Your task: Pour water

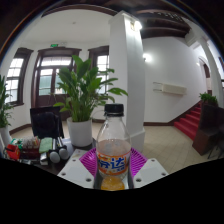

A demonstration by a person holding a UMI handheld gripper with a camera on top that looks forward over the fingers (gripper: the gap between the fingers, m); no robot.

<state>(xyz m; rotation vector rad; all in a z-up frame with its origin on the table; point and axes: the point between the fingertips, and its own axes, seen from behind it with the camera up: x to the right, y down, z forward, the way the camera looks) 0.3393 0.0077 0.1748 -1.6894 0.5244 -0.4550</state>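
Note:
A clear plastic bottle [113, 150] with a dark cap, an orange and blue label and orange drink in its lower part stands upright between my gripper's [112, 163] fingers. Both magenta pads [90, 160] press against its sides, so the gripper is shut on the bottle and holds it up off any surface. The bottle's base is hidden below the fingers. No cup or glass shows ahead of the bottle.
A large potted plant in a white pot [80, 132] stands beyond the bottle to the left. A low table with small items [35, 150] lies further left. A white pillar [128, 70] rises behind, and red-carpeted stairs [190, 120] are at the right.

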